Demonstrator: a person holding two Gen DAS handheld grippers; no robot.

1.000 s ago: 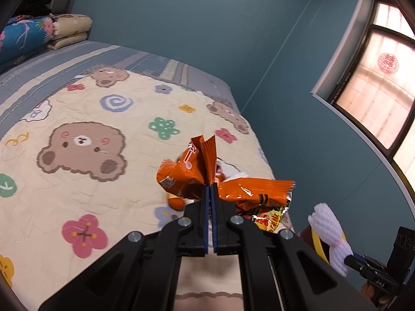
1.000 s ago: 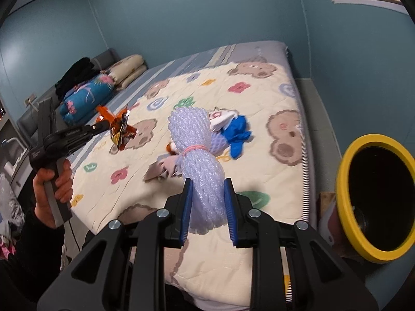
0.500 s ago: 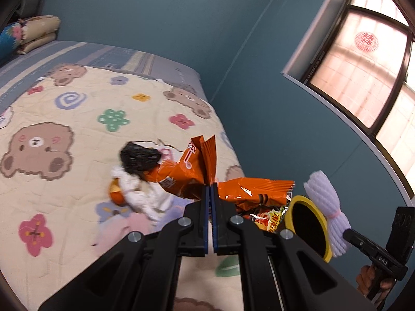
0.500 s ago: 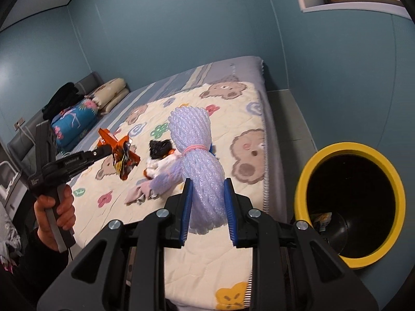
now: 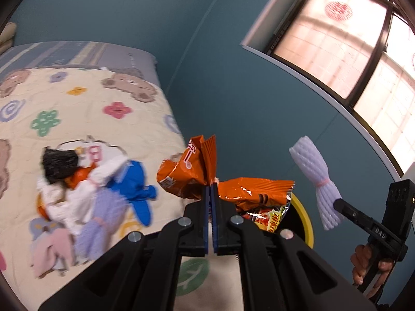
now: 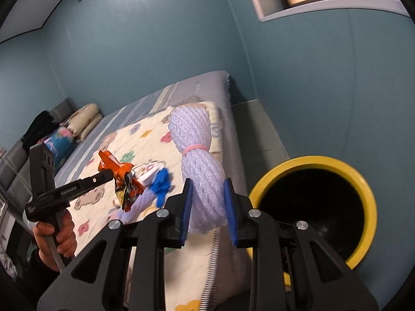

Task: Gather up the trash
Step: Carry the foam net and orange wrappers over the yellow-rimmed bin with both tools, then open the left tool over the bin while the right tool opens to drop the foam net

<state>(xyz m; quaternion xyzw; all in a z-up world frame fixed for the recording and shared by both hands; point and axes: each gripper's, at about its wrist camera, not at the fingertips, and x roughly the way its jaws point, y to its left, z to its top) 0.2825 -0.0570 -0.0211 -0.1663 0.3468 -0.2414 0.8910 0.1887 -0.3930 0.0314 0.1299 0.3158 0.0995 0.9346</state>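
step: carry to bin | left gripper (image 5: 210, 194) clamped on orange snack wrappers (image 5: 228, 189) | right gripper (image 6: 207, 202) closed on foam net bundle (image 6: 199, 160) | yellow-rimmed bin (image 6: 363, 181) right of bed (image 6: 145, 140) | release to be made only once centred over opening

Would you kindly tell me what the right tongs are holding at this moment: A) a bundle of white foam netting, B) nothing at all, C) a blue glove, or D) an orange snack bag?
A: the right tongs are clamped on the bundle of white foam netting, beside the yellow-rimmed bin.
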